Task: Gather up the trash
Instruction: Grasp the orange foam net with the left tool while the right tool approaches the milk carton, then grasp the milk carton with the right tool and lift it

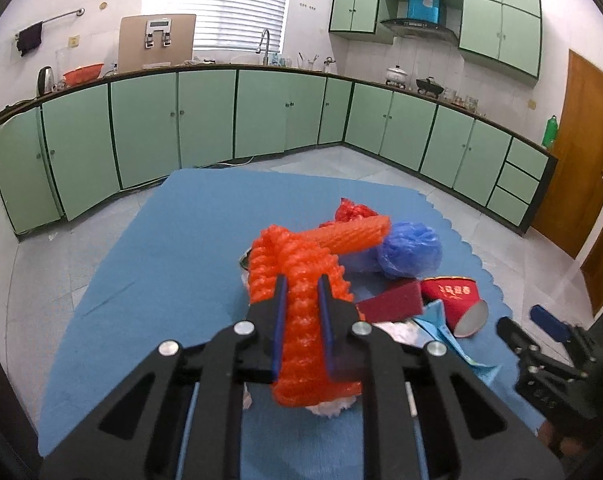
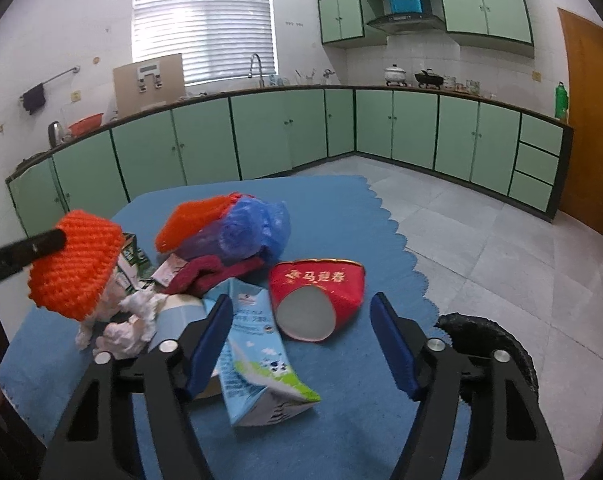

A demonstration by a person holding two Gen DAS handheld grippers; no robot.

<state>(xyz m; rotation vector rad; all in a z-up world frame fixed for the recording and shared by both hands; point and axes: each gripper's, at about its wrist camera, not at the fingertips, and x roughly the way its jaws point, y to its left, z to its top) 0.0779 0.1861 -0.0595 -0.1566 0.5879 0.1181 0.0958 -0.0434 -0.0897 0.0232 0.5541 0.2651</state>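
My left gripper (image 1: pixel 302 285) is shut on an orange foam net sleeve (image 1: pixel 301 320), which it holds lifted over the blue mat (image 1: pixel 161 248). The right wrist view shows the same sleeve (image 2: pixel 75 258) at the left, with a left finger against it. My right gripper (image 2: pixel 301 312) stands open just above the mat; the red paper cup (image 2: pixel 321 280) lies on its side right beyond its fingertips, and a light blue milk carton (image 2: pixel 257 364) lies under the left finger. A second orange net (image 2: pixel 197 220), a blue plastic bag (image 2: pixel 257 228), a dark red sponge (image 2: pixel 217 272) and crumpled white tissue (image 2: pixel 129 328) are piled nearby.
A green-and-white carton (image 2: pixel 131 260) lies behind the held net. The mat's scalloped edge (image 2: pixel 405 248) drops to the tiled floor (image 2: pixel 481 240) at the right. A black round object (image 2: pixel 493 344) sits by my right gripper. Green cabinets (image 2: pixel 261 136) line the far walls.
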